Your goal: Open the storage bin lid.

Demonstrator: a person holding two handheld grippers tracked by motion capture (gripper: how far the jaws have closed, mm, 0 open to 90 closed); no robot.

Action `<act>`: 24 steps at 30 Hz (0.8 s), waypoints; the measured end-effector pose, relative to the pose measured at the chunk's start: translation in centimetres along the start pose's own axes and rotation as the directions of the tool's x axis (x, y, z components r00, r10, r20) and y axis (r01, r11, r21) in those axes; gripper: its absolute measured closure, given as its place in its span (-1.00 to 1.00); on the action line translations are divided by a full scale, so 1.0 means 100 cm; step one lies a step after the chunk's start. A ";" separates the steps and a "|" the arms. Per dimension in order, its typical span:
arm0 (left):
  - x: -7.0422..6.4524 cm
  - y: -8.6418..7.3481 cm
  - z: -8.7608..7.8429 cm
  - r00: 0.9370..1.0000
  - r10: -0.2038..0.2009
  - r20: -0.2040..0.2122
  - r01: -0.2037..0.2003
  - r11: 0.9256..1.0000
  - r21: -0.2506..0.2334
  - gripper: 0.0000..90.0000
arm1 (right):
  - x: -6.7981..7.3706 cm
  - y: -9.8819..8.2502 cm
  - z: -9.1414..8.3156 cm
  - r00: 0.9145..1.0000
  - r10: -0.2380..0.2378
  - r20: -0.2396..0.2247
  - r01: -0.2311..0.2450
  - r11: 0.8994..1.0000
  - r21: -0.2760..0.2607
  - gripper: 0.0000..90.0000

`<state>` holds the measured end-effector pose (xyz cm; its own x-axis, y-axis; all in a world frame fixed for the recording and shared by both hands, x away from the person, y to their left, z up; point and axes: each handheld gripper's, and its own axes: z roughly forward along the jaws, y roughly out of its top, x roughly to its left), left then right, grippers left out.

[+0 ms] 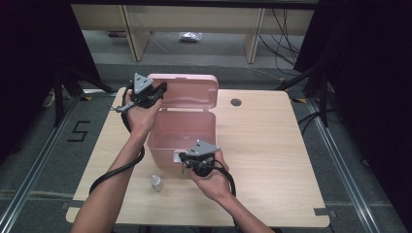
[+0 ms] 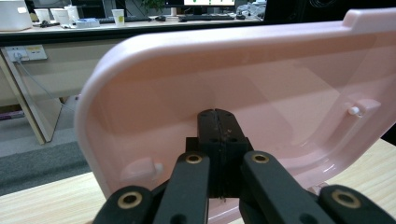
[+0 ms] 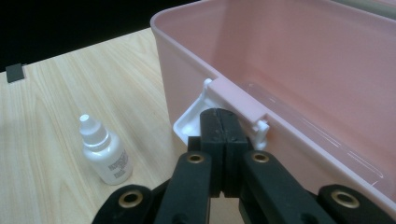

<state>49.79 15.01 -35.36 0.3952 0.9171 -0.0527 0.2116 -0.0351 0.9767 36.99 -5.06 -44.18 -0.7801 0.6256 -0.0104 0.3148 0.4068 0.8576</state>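
Here, both sets of jaws pressed together, nothing between. Left gripper (image 1: 154, 93) tips against inner face of raised pink lid (image 1: 187, 92), at 11 o'clock on table (image 1: 272, 145). Right gripper (image 1: 187, 158) tips at white front latch (image 3: 198, 116) of pink box (image 1: 182, 128), table centre. Dropper bottle (image 1: 156, 183) at 7 o'clock from box, near.

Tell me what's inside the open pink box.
The pink box looks empty: bare pink floor and walls in the high view and right gripper view. The right gripper covers a bit of the near wall, so that corner is hidden.
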 end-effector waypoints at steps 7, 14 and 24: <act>0.001 -0.001 0.004 1.000 -0.001 -0.007 0.001 1.000 0.008 1.00 | 0.000 0.000 0.000 1.000 0.000 0.000 0.000 1.000 0.000 1.00; 0.002 -0.001 0.007 1.000 -0.002 -0.010 0.002 1.000 0.014 1.00 | 0.000 0.000 0.001 1.000 0.000 0.004 0.000 1.000 -0.008 1.00; 0.002 -0.001 0.012 1.000 0.001 -0.017 -0.001 1.000 0.025 1.00 | 0.000 0.000 0.001 1.000 -0.001 0.007 0.001 1.000 -0.014 1.00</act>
<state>50.92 14.72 -35.68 0.3804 0.9235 -0.0482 0.2338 -0.0457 0.9712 37.01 -4.96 -44.28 -0.7762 0.6303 -0.0148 0.3065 0.3978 0.8647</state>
